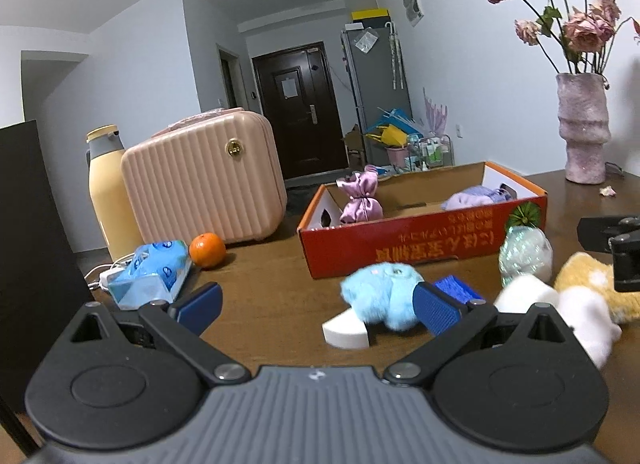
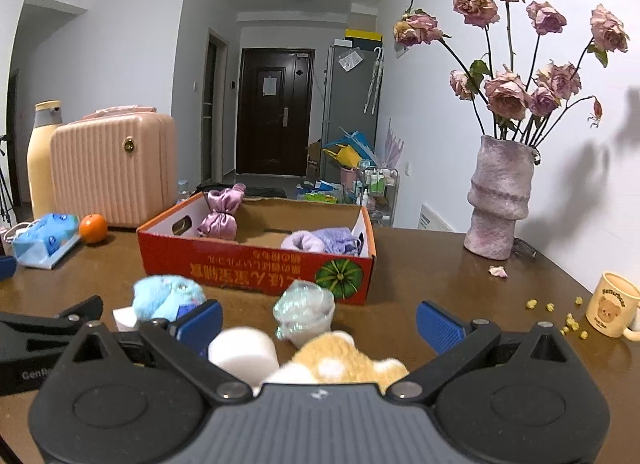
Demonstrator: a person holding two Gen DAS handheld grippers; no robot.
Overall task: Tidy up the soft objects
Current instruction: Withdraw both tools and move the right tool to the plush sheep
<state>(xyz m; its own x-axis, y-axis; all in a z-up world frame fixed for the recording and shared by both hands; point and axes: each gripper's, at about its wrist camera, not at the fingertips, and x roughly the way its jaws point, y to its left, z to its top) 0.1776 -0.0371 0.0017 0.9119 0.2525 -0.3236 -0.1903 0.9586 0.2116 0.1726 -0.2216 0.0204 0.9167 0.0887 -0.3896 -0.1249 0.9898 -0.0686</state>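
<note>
Left gripper [image 1: 318, 306] spread wide, nothing between the blue pads, held low over the wooden table [image 1: 260, 284]. Right gripper [image 2: 319, 324] likewise spread wide and empty. Within the right gripper's gap, close in: yellow-and-white plush toy [image 2: 344, 360] directly ahead and nearest, partly hidden under the tool body; white foam roll [image 2: 244, 350] touching it on the left-finger side; iridescent wrapped ball [image 2: 304, 314] just beyond both. Plush long axis judged to run roughly across the gap, left to right; facing direction not determinable, blurred and cropped. In the left wrist view, fluffy light-blue toy [image 1: 380, 294] sits just inside the right-hand finger, off centre, lying against a white foam wedge [image 1: 346, 330] and a blue block [image 1: 458, 288]; rounded, no clear long axis. Right gripper nearer the plush, left gripper nearer the blue toy. Red cardboard box [image 2: 256, 264] straight ahead of both tools, beyond the loose items, long side facing the grippers; already holding a purple satin pouch [image 2: 220, 213] at the left end and a lavender soft bundle [image 2: 320, 242] at the right end, middle bare. Outlying, untouched: tissue pack [image 1: 150, 274], orange [image 1: 207, 250], pink case [image 1: 204, 175], vase [image 2: 500, 199], mug [image 2: 614, 306]. Judgement: sorting partly done; plush best placed for the next grab.
</note>
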